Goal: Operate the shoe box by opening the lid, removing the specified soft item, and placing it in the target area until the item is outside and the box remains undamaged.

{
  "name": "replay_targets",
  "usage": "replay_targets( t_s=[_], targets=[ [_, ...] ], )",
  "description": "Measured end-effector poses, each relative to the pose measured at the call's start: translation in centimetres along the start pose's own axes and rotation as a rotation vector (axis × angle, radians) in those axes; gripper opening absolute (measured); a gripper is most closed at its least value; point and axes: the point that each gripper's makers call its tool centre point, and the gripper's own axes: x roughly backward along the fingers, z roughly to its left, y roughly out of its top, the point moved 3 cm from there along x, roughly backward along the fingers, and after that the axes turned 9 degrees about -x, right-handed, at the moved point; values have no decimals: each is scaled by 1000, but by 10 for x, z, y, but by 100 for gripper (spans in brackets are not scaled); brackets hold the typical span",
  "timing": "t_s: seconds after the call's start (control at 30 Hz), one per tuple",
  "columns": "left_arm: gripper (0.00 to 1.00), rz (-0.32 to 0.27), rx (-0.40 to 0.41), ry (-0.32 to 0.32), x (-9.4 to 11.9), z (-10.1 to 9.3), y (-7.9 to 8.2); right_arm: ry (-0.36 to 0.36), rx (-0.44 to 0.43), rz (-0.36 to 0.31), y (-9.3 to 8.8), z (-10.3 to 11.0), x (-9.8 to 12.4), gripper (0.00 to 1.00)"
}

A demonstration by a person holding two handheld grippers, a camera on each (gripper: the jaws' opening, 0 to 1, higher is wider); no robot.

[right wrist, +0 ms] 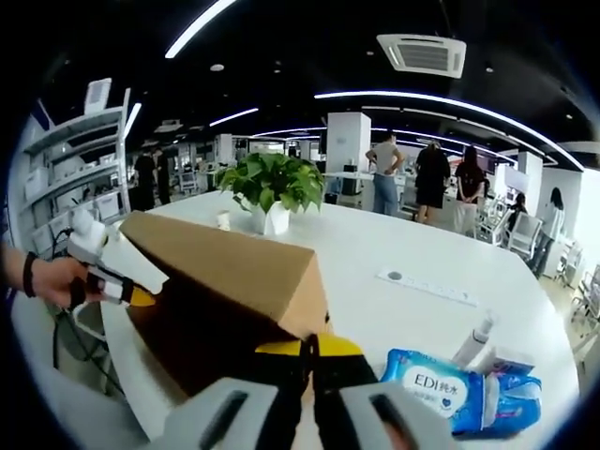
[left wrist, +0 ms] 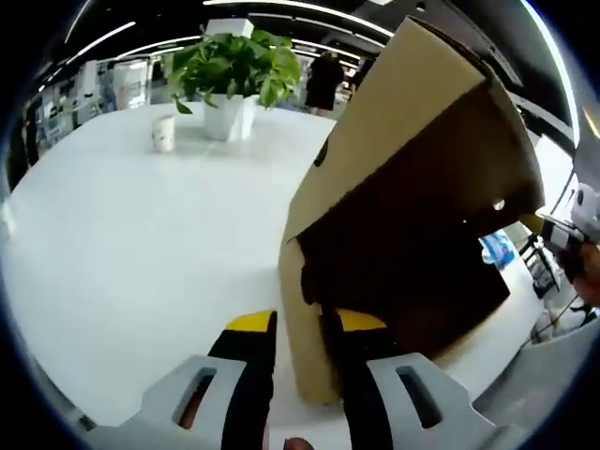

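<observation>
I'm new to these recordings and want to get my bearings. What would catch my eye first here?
The big brown cardboard box on the white table, with the left gripper and the right gripper each closed on a wall or flap of it. Behind it stands a leafy plant in a white pot; a blue pack of wipes lies near the right gripper.

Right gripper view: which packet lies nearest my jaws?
The blue wet-wipes pack labelled EDI, right beside the right gripper; the smaller white box sits behind it.
</observation>
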Motion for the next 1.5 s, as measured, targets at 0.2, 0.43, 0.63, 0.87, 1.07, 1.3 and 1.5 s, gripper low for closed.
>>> replay_targets(
  t_s=[0.2,0.43,0.63,0.87,1.07,1.3,1.5],
  targets=[
    [23,-22,-17,-4,5,-2,6,-1,3,9,-5,0,1,0],
    [22,-39,-29,-9,11,-4,10,-1,-3,25,-13,0,2,0],
    [22,-54,-39,-11,16,-3,13,0,-19,44,-21,0,4,0],
    [22,-69,-51,-20,21,-5,16,0,-38,62,-29,-1,4,0],
    [22,-85,-57,-29,26,-4,17,8,-46,86,-35,-5,4,0],
    [21,-96,-59,-34,32,-6,15,17,-69,112,-45,-4,4,0],
    [21,-102,-57,-34,38,-4,11,21,-91,120,-49,-3,4,0]
  ],
)
